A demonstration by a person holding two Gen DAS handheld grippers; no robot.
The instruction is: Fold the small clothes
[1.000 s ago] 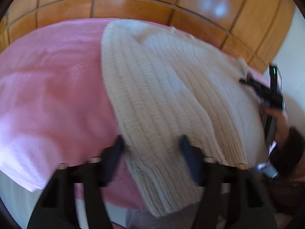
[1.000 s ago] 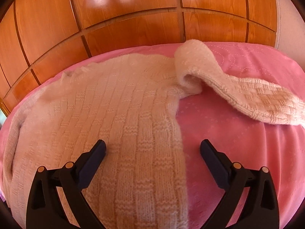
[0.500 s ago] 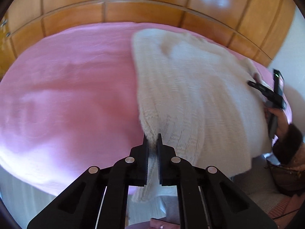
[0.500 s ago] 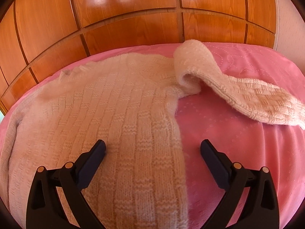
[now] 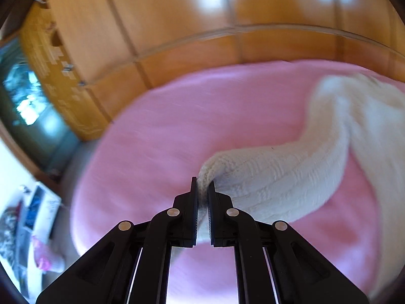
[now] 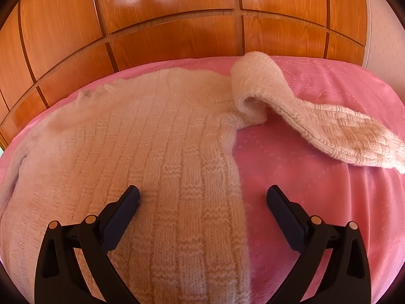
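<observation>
In the left wrist view, the left gripper (image 5: 202, 190) at lower centre is clamped on the cuff of a cream knitted sweater (image 5: 291, 174), whose sleeve trails to the right over the pink bedcover (image 5: 177, 116). In the right wrist view, the right gripper (image 6: 202, 197) stands wide apart, empty, straddling the sweater's side edge. The knit looks soft, limp and stretchy; cuffs and hems seem the best holds.

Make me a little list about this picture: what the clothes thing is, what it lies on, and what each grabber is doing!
clothing: cream knitted sweater
lies on: pink bedspread
left gripper: shut on the end of a sleeve, pulled out sideways
right gripper: open, over the sweater's side edge, holding nothing
other sleeve: curled, lying on the bedspread
behind: wooden panels
</observation>
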